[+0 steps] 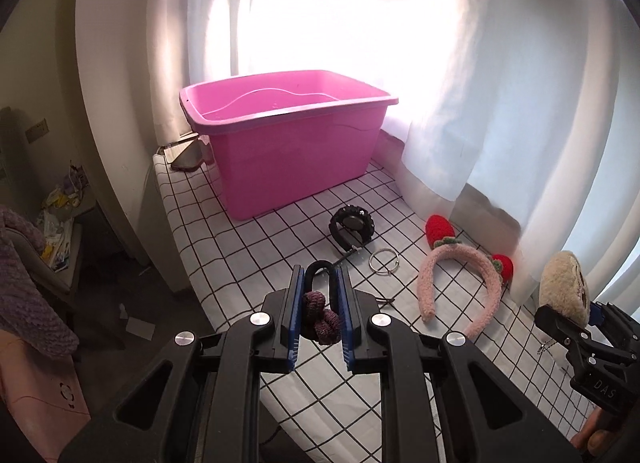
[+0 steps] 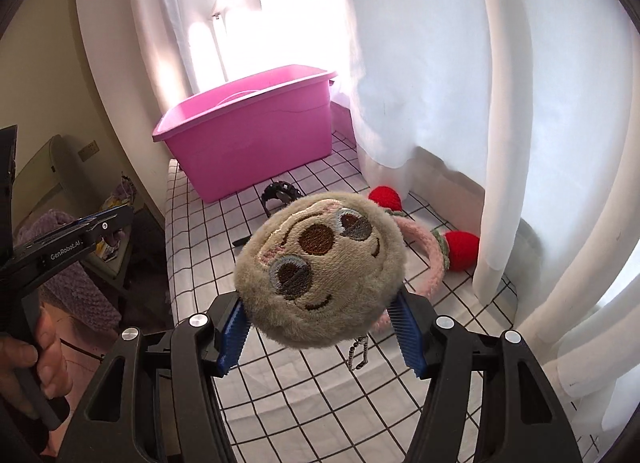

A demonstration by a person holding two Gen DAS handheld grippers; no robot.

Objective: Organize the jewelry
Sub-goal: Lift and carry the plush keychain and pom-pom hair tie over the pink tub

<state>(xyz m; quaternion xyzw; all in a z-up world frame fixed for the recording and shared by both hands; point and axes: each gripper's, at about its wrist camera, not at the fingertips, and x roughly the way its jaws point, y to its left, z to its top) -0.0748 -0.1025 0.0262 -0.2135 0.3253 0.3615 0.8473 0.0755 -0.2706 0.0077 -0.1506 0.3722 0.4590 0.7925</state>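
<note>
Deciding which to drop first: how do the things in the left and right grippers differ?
The left gripper pinches a slim black hair tie with a purple knitted knot; the right gripper clamps a bulky round beige plush charm with an embroidered face and bead chain. The tie fits between near-closed fingers; the plush forces them wide. Both are held above the checked cloth.

White curtain (image 1: 500, 103) hangs beside the gridded tablecloth (image 1: 248, 247).

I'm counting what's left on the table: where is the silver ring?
In the left wrist view the silver ring lies flat on the checked cloth, between the black watch and the pink headband.
</note>
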